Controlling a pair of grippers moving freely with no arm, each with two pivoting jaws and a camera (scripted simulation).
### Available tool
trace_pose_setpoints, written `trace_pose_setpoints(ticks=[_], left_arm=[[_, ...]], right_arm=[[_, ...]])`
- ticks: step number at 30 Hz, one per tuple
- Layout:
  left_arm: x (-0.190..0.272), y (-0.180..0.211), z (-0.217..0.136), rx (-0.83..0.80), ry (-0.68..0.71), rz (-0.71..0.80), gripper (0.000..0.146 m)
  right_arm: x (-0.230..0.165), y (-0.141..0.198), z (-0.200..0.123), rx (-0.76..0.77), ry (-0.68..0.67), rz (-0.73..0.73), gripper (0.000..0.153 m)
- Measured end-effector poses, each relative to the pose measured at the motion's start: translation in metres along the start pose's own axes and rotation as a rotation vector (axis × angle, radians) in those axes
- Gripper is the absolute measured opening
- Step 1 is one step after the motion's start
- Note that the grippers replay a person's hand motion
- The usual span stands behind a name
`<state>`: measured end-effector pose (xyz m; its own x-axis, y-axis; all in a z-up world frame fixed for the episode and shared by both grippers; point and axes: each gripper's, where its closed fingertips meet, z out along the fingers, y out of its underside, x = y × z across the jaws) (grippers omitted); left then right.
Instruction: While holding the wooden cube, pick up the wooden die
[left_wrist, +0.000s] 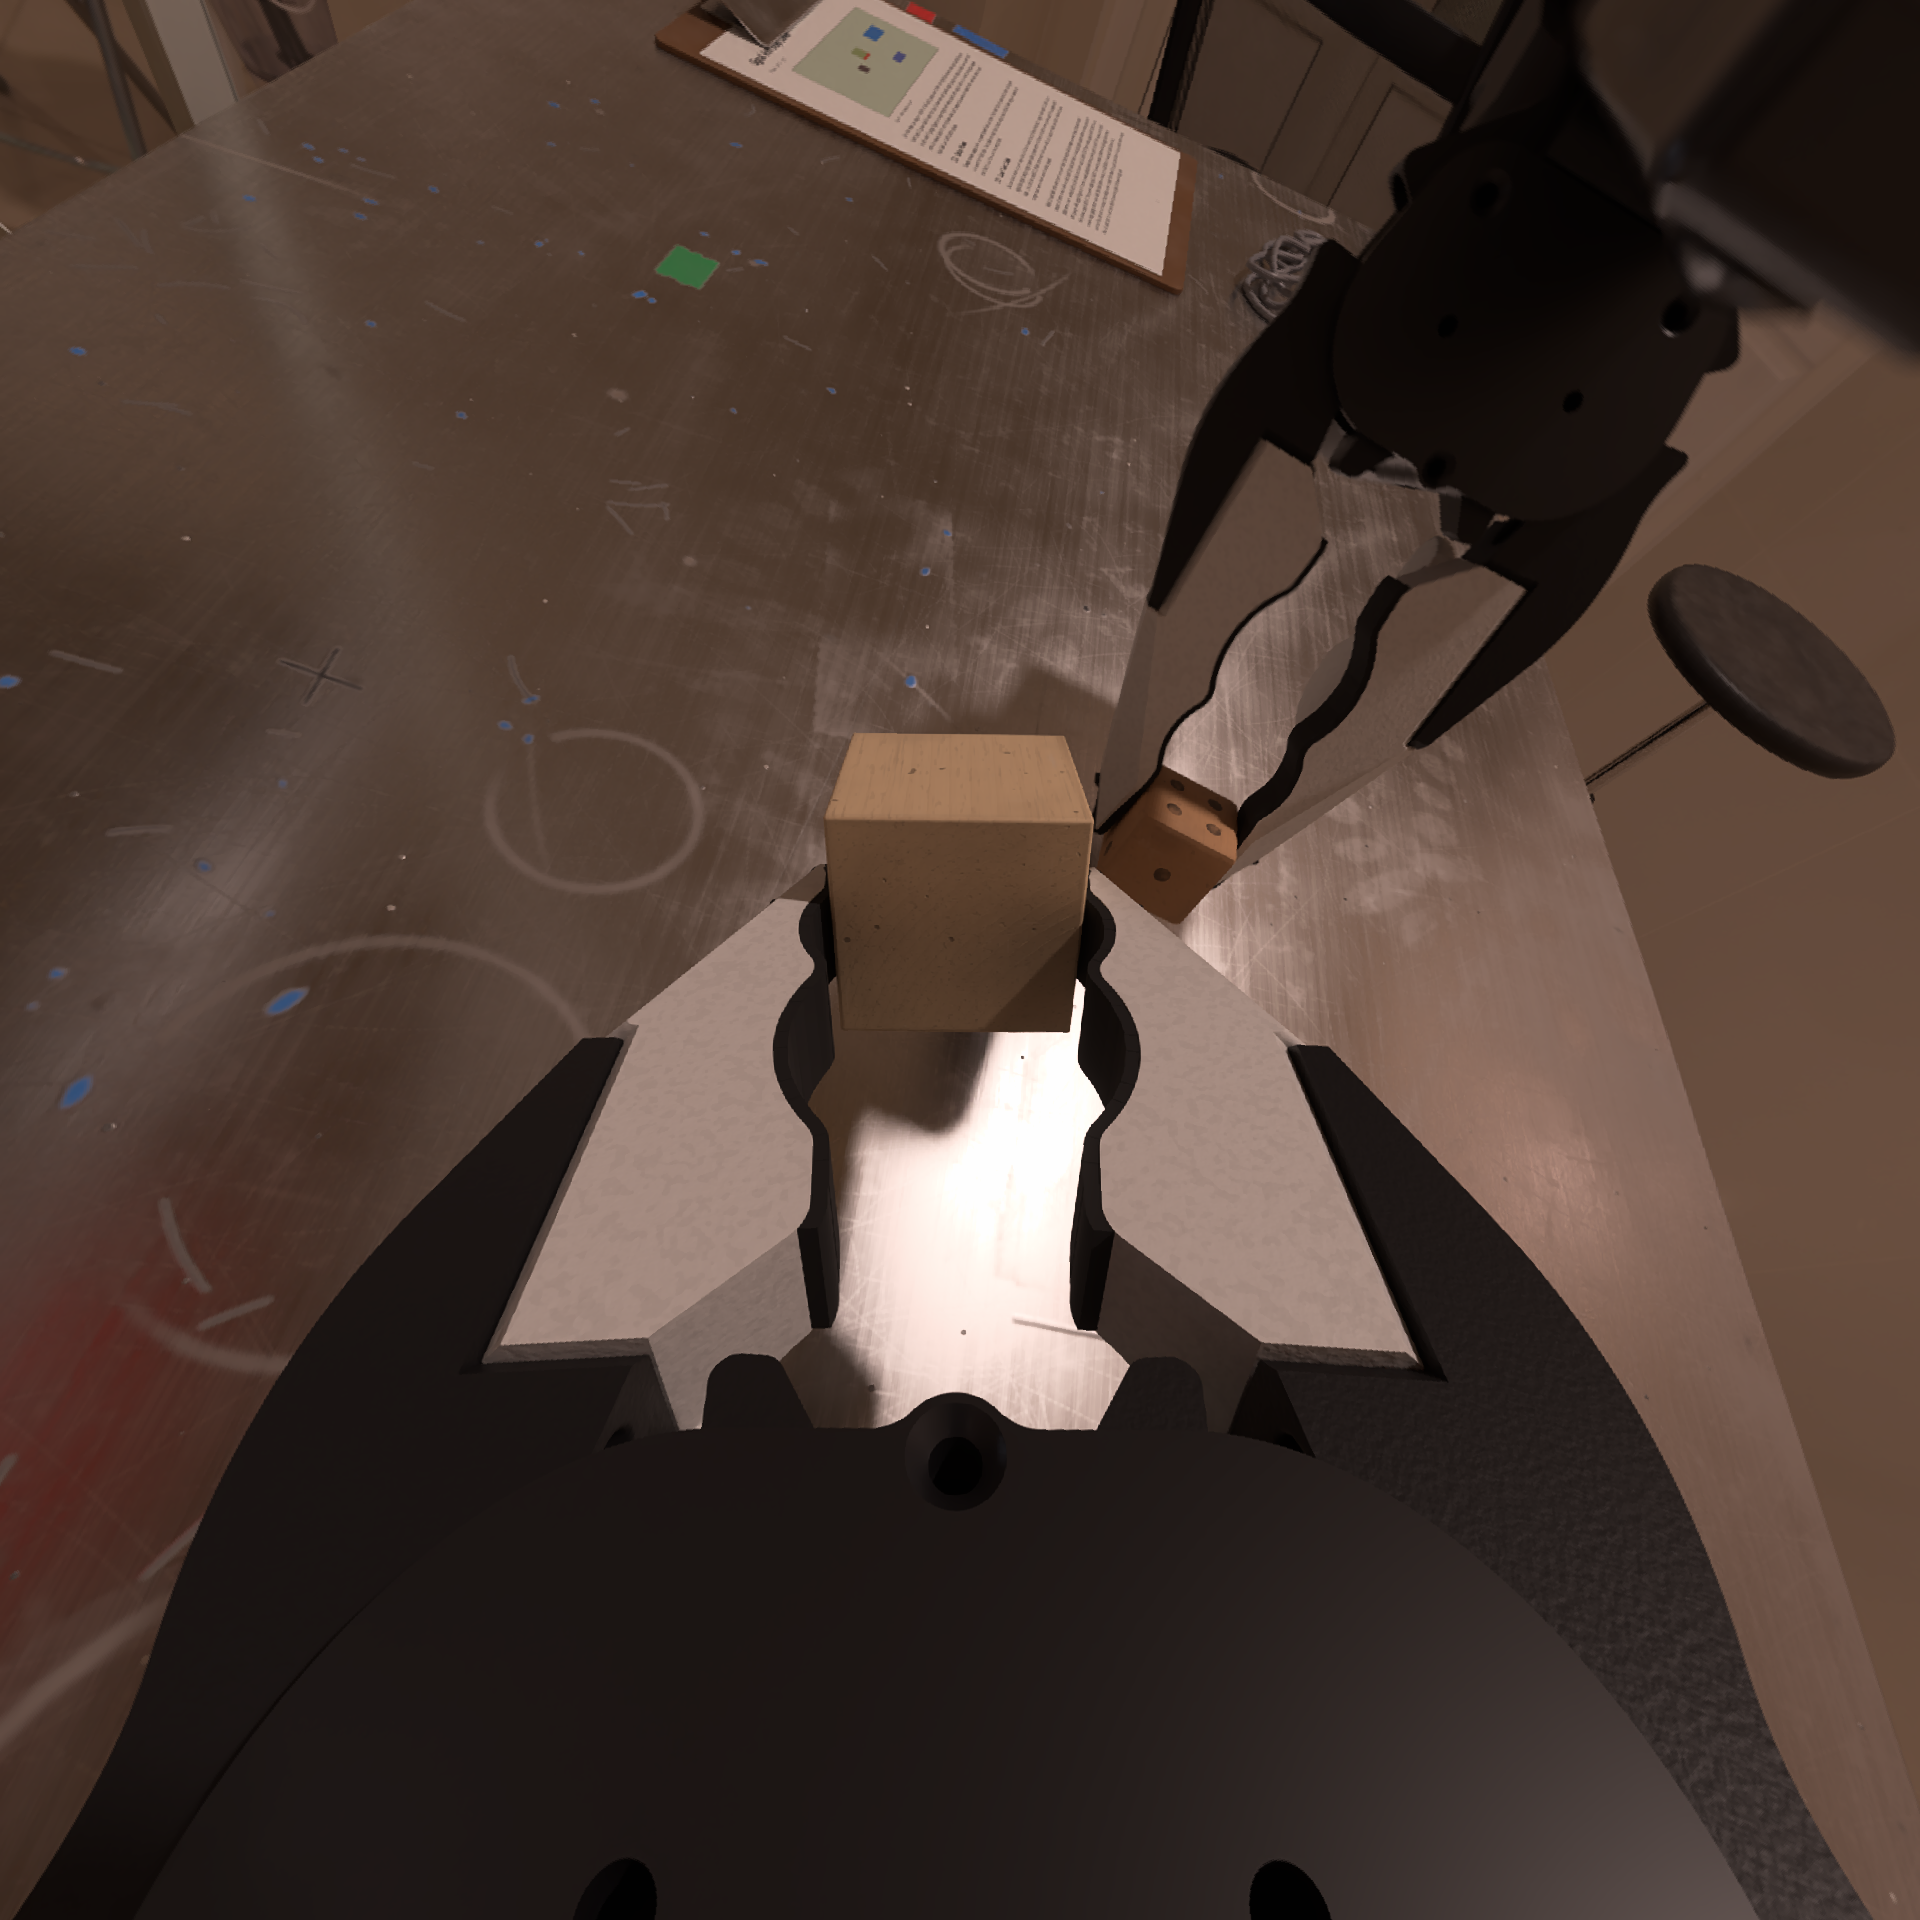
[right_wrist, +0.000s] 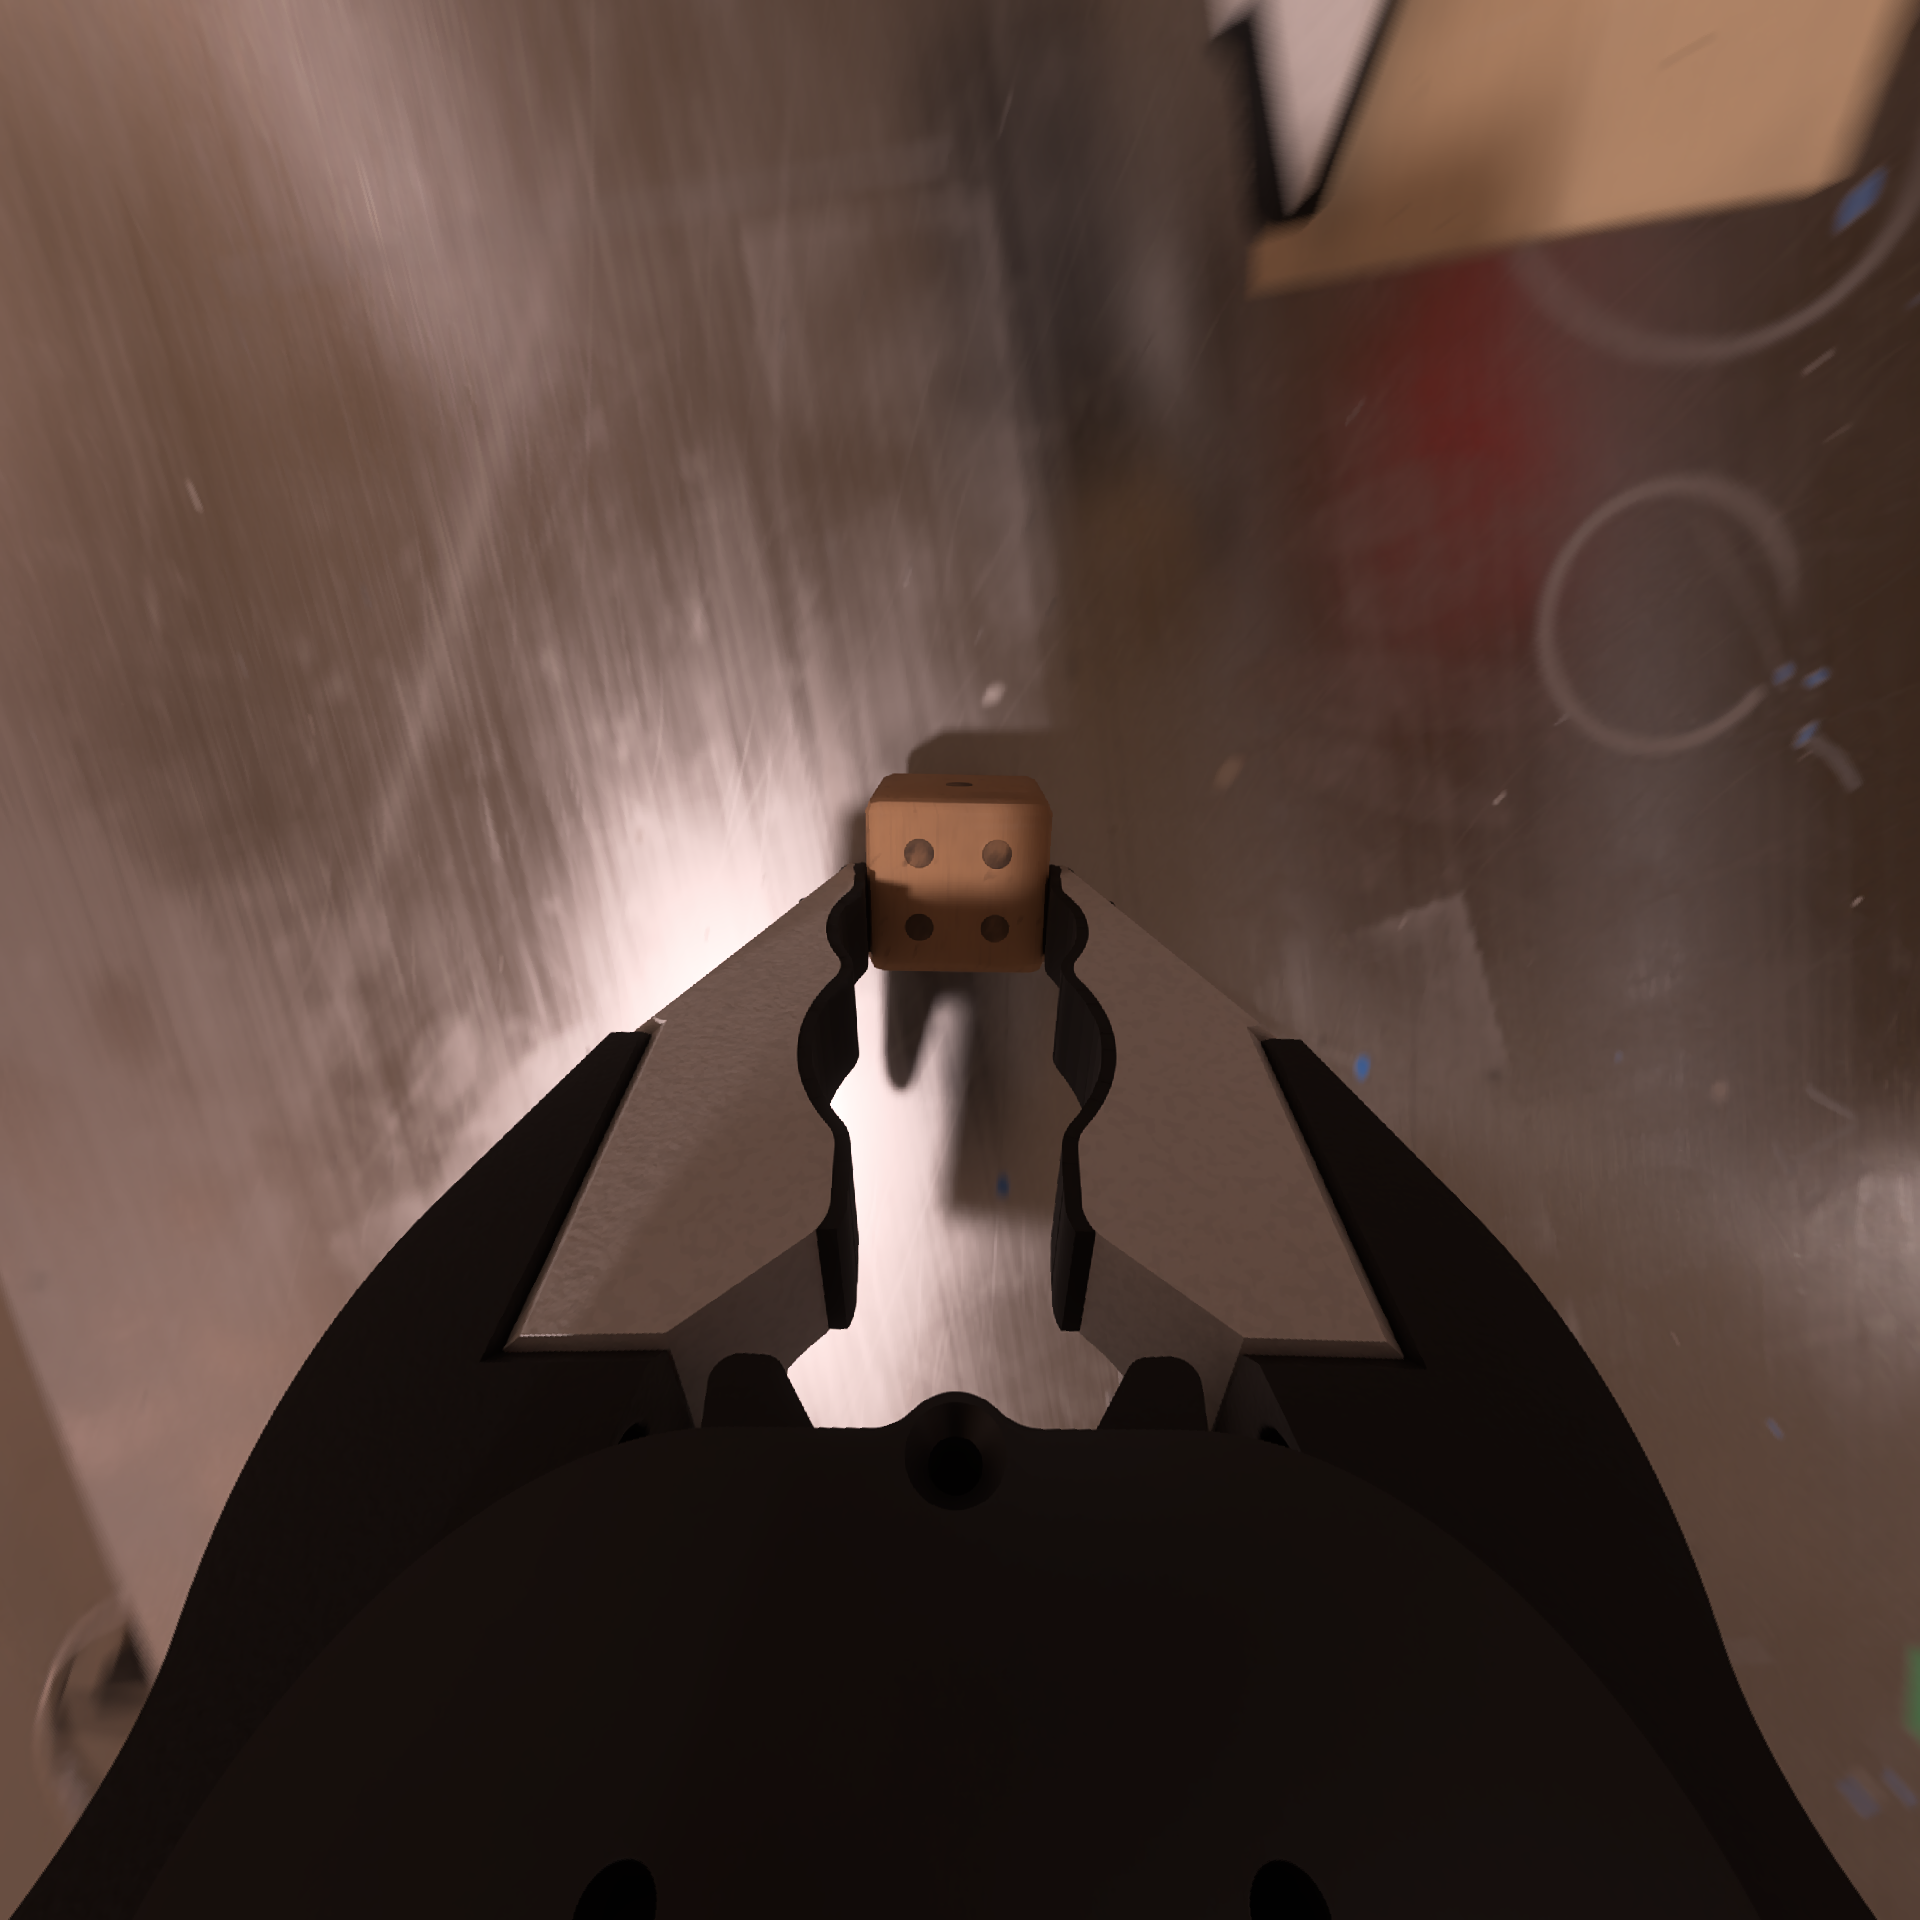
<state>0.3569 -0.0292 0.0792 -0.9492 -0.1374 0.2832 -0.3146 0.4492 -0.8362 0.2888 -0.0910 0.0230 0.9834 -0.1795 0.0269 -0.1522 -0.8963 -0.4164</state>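
left tongs (left_wrist: 958, 914) pinching the wooden cube (left_wrist: 956, 883) between the fingertips, one pad on each side face. cube pale, grain visible, its underside clear of the surface (left_wrist: 416, 520) with a soft shadow below on the bright patch.

right tongs (right_wrist: 956, 914) pinching the wooden die (right_wrist: 956, 878) at the tips. in the right wrist view the four-pip face looks back at the camera, a single pip on the face above; a shadow lies on the surface beyond it. whether the die is lifted or resting, cannot tell for certain.

in the left wrist view the right tongs (left_wrist: 1174, 831) come down steeply from the upper right, and the die (left_wrist: 1169, 847) sits just beside the cube, to its right, near the right edge of the surface. die darker and smaller than the cube.

surface grey, scratched metal, chalk rings and blue specks. clipboard (left_wrist: 940, 130) with a printed sheet near the far edge; small green square (left_wrist: 687, 266) before it. round dark stool (left_wrist: 1766, 670) off the right edge.
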Motion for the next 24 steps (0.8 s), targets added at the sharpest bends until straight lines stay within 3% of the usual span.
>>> trace_pose_setpoints(ticks=[4, 6, 11, 18, 24], left_arm=[[-0.003, 0.001, 0.001, 0.000, -0.005, -0.004, 0.044], [-0.004, 0.002, 0.001, -0.001, -0.012, -0.002, 0.044], [-0.006, 0.002, 0.001, 0.002, -0.019, -0.006, 0.044], [-0.006, 0.003, 0.001, 0.000, -0.016, -0.007, 0.044], [-0.010, -0.004, 0.000, 0.027, -0.013, -0.013, 0.044]], right_arm=[[0.019, -0.025, -0.003, 0.375, 0.025, 0.104, 0.033], [0.029, -0.019, 0.000, 0.422, 0.072, 0.112, 0.033], [0.036, 0.010, 0.004, 0.350, 0.122, 0.106, 0.033], [0.043, 0.049, -0.028, 0.196, 0.176, 0.149, 0.033], [0.034, 0.035, -0.036, 0.036, 0.300, 0.489, 0.033]])
